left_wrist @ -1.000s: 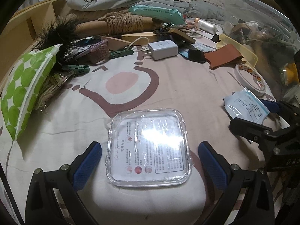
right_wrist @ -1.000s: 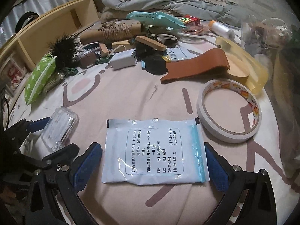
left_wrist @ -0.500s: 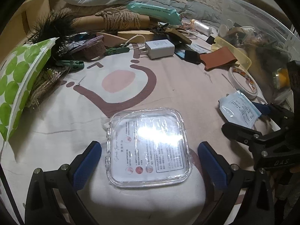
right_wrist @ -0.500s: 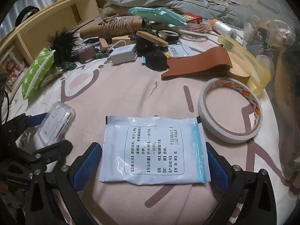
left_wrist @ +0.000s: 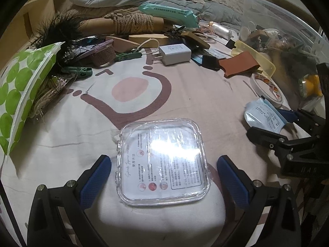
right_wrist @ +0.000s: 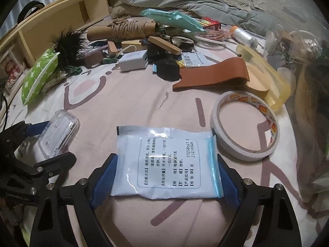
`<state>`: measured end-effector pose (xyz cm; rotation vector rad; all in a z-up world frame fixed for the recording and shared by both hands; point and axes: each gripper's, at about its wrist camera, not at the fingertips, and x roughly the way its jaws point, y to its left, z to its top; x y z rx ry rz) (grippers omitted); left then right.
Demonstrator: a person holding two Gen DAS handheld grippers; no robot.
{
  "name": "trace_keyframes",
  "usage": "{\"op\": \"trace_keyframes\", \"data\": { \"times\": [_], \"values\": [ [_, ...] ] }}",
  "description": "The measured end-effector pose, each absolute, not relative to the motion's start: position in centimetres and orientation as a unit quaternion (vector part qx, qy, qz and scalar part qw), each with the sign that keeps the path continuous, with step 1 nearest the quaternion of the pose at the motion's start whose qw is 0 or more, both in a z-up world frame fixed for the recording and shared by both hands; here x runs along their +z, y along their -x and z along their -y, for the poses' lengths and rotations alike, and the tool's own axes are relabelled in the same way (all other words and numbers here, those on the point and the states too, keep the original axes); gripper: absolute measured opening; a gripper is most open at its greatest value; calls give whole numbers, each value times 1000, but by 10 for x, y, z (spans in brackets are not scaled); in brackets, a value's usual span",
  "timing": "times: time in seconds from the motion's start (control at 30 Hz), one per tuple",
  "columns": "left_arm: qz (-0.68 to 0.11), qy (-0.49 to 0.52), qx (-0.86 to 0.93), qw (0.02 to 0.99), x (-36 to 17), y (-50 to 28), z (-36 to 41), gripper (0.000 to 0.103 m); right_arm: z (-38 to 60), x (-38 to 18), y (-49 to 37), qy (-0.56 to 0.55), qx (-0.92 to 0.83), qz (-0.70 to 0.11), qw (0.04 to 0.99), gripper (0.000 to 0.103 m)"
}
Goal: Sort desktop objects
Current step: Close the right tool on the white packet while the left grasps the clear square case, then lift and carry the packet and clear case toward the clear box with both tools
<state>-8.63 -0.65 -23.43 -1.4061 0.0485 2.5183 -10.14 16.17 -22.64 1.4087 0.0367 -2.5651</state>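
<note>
Closing the right tongs on the white sachet lying flat on the bed sheet, pads reaching its left and right edges; risking buckling the soft pack or pinching fabric. Running its printed lines near to far, slightly longer that way. Keeping the left tongs open around the clear plastic case, pads apart from its sides.

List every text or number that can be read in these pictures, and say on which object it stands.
"012405212": white sachet between the right gripper's closing pads; its other print is too small.
Tape roll: orange brand labels, blurred.
Clear plastic case: script line and instructions, washed out by glare.
Teal packet: unreadable.
</note>
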Motion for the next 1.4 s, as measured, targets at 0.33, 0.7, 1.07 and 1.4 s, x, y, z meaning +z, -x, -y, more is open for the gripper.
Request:
{"op": "trace_keyframes", "data": {
  "times": [0.33,0.7,1.07,1.4],
  "values": [
    [-2,478,873,98,-235,88,3,103,-177,-228,96,-474,-874,-33,100,85],
    [-9,470,879,78,-233,85,3,85,-174,-230,97,-465,-879,-41,103,93],
    [4,464,882,82,-227,84,7,77,-164,-225,92,-455,-884,-62,83,83],
    [1,452,887,93,-216,68,7,77,-171,-217,76,-460,-883,0,98,81]
  ]
}}
